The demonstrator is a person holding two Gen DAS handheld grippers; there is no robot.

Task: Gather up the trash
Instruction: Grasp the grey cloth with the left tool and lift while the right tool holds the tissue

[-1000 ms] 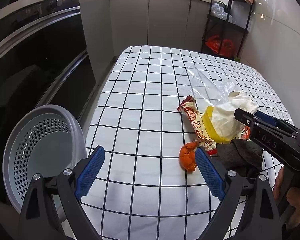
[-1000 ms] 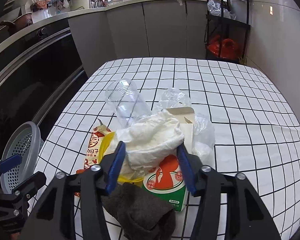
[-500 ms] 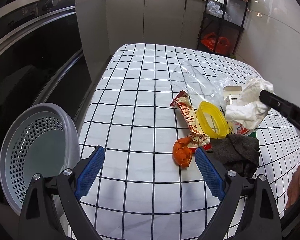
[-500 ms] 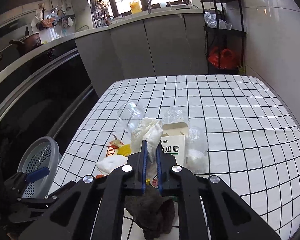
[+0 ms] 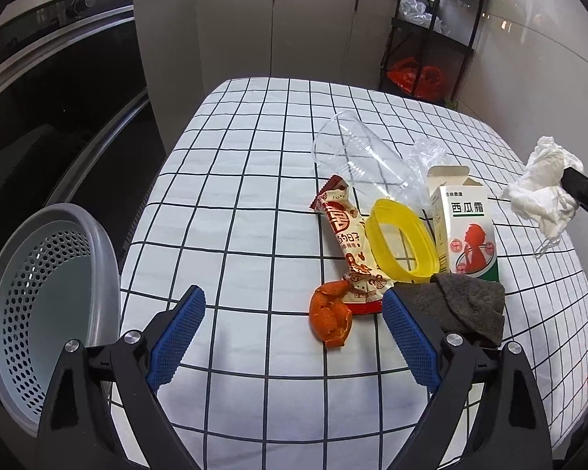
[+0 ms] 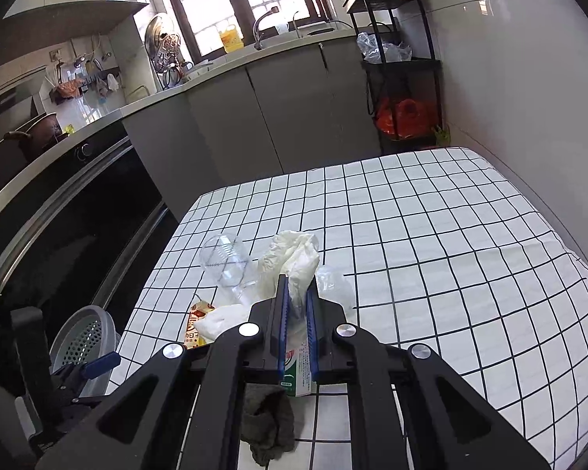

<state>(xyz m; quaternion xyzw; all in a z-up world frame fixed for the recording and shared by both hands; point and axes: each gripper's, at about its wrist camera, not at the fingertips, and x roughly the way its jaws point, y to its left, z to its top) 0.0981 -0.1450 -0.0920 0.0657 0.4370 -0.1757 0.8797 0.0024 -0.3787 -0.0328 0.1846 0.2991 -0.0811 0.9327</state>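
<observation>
My right gripper is shut on a crumpled white tissue and holds it above the table; the tissue also shows at the right in the left wrist view. My left gripper is open and empty, low over the table's near edge. Ahead of it lie an orange peel, a snack wrapper, a yellow ring, a clear plastic cup, a white and green carton and a dark grey cloth. A grey perforated basket stands left of the table.
The table has a white checked cloth. A dark oven front runs along the left. Grey cabinets and a black shelf rack stand behind the table. A white wall borders the right side.
My right gripper closed on the tissue and lifted it up off the pile, uncovering the yellow ring and the carton. My left gripper stayed open and drew back slightly.
</observation>
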